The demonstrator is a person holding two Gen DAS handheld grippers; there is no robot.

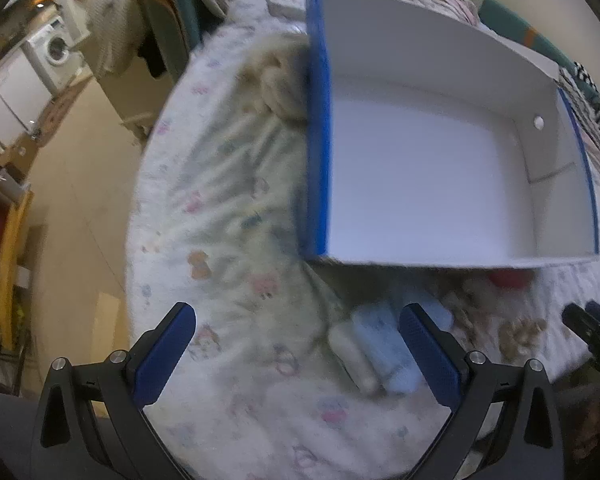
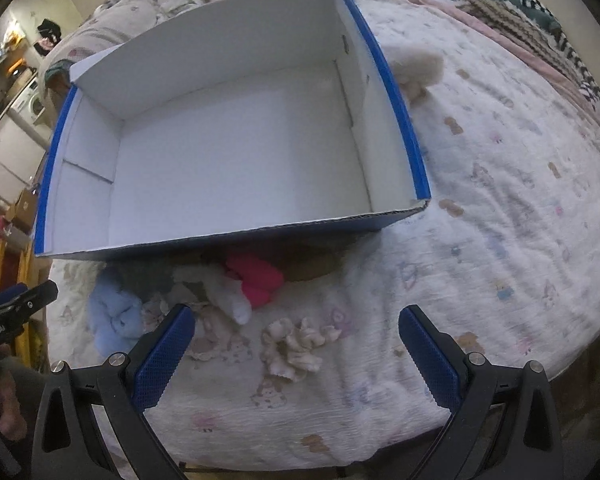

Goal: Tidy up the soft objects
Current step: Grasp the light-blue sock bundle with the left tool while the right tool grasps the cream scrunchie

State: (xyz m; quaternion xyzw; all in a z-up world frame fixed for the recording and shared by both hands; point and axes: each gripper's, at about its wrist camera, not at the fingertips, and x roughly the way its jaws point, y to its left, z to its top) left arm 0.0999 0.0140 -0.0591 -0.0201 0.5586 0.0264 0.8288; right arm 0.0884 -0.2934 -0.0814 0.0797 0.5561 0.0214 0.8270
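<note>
On the bed (image 2: 500, 200), a blue box (image 2: 236, 128) with a white inside sits open and has nothing in it.

Soft stuff is bunched up along the box's near side: a pale blue plush (image 2: 114, 316) toward the bed's left edge, a pink and white sock bundle (image 2: 252, 280) right against the box wall, and a cream ruffled piece (image 2: 296, 346) a bit nearer. Another cream fluffy thing (image 2: 416, 68) lies beside the box's far right corner. Left gripper (image 1: 296, 356) and right gripper (image 2: 296, 356) both hover with jaws spread wide, holding nothing.
</note>
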